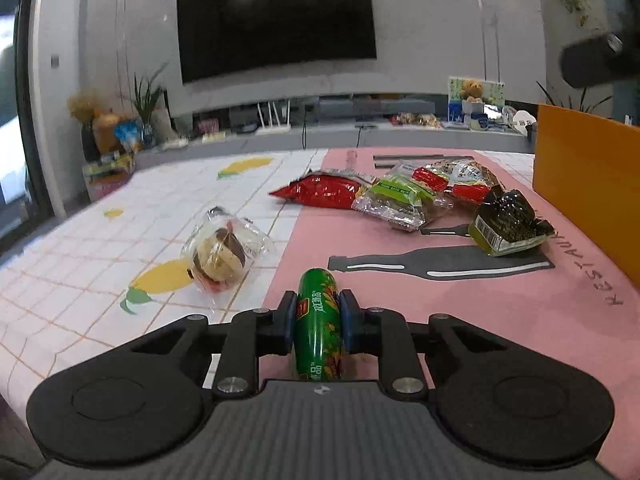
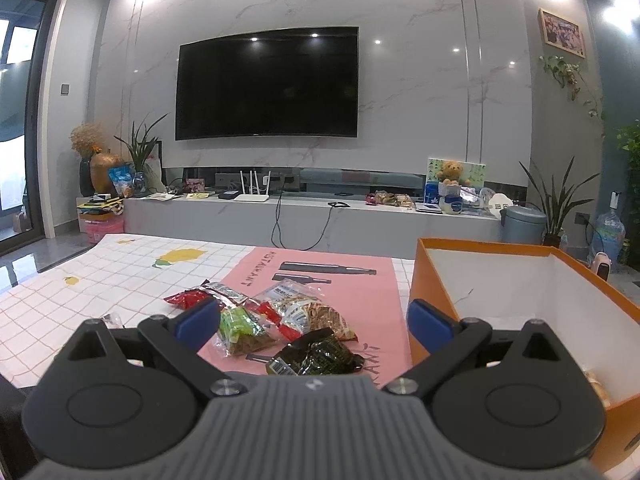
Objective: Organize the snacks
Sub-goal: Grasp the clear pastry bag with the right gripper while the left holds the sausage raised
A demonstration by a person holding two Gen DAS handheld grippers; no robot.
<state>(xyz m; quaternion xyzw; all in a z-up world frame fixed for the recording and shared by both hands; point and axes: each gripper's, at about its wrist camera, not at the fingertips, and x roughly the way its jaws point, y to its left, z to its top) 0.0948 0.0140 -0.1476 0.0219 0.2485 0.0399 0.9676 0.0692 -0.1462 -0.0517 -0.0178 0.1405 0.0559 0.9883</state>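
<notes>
My left gripper (image 1: 318, 316) is shut on a green sausage stick (image 1: 319, 324) and holds it low over the pink mat (image 1: 500, 320). Ahead lie a red packet (image 1: 320, 191), a green packet (image 1: 400, 198), a nut packet (image 1: 460, 178) and a dark green packet (image 1: 506, 222). A clear-wrapped pastry (image 1: 222, 250) lies on the tiled cloth to the left. My right gripper (image 2: 314, 320) is open and empty, held above the dark green packet (image 2: 316, 354) and the green packet (image 2: 240, 330). The orange box (image 2: 436, 284) stands at the right, with a pale snack (image 2: 598, 388) just showing inside.
The table wears a white grid cloth with lemon prints (image 2: 80, 300). The orange box's side (image 1: 584, 184) rises at the right in the left wrist view. A dark object (image 1: 596, 60), likely the other gripper, hangs above it. A TV wall and low shelf lie beyond the table.
</notes>
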